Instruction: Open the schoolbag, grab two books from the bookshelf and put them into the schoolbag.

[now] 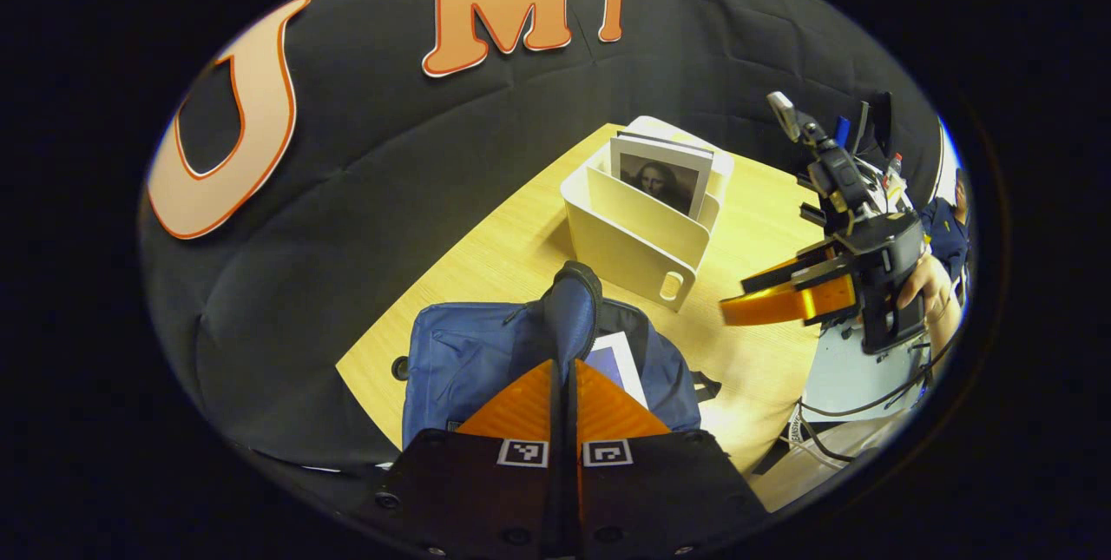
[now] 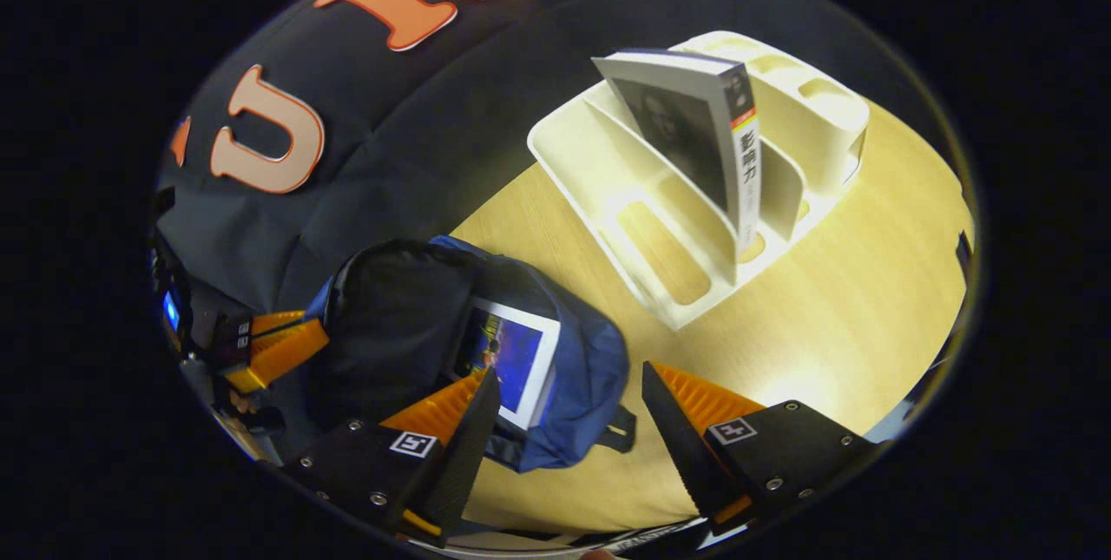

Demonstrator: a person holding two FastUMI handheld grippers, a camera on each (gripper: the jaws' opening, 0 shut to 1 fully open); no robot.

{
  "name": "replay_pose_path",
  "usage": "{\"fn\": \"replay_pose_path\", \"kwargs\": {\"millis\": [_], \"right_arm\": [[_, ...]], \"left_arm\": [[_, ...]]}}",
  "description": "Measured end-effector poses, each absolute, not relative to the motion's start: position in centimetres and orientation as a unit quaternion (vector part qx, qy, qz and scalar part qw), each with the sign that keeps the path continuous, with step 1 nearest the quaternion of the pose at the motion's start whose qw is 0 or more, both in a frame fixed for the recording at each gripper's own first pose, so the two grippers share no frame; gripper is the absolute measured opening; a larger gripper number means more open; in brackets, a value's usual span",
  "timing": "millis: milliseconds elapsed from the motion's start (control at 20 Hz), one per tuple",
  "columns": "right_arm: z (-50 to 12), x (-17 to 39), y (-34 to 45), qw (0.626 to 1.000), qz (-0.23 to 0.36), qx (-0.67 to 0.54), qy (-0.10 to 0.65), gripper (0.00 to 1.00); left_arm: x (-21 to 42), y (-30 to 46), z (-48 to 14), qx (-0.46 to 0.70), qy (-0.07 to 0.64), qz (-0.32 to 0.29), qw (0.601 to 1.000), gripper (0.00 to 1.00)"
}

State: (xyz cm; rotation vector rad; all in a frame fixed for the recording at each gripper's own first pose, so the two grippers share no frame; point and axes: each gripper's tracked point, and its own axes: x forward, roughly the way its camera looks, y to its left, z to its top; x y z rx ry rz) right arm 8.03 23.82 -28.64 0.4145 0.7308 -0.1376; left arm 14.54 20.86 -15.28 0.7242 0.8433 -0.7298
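- Pinched between the left gripper (image 1: 564, 369) fingers is the lifted flap of the schoolbag (image 1: 460, 360); the fingers are clenched on that edge of soft blue cloth, holding the mouth open.
- Inside the opening lies one book with a blue cover (image 2: 508, 360), partly tucked in, so one of the two looks delivered.
- Over the bag's near side, the right gripper (image 2: 568, 417) has its jaws spread wide and grasps nothing.
- Second book, grey with a portrait cover (image 2: 694, 126), stands leaning in a slot of the cream bookshelf (image 2: 625, 195) on the wooden table (image 2: 851, 299), well apart from the bag.
- Handling, as a judgement: the book is a stiff paperback, probably light, with a smooth cover that could slide (glossy, by the sheen). Its top edge rises above the dividers, so the free upper corner near the spine seems the best place to grip, one finger on each cover.
- The bag is limp fabric; its mouth would likely sag shut if the flap is let go.
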Motion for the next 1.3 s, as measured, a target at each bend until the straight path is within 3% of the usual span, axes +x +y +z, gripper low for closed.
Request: {"fn": "replay_pose_path", "kwargs": {"millis": [200,450,950,1300], "right_arm": [[-26.2,4.4,16.9,0.912,-0.115,0.112,0.376,0.97],[-19.9,5.3,12.5,0.912,-0.125,0.033,0.390,0.97],[-11.5,16.1,10.7,0.886,-0.069,-0.044,0.457,0.98],[-14.7,23.1,9.4,0.852,-0.066,-0.057,0.517,0.98]], "left_arm": [[14.3,20.8,-15.7,0.339,0.391,-0.344,0.783,0.01],[14.1,20.5,-16.2,0.342,0.394,-0.344,0.781,0.01],[14.6,21.2,-17.1,0.315,0.411,-0.322,0.793,0.01],[15.2,22.2,-17.5,0.296,0.423,-0.300,0.802,0.01]]}}
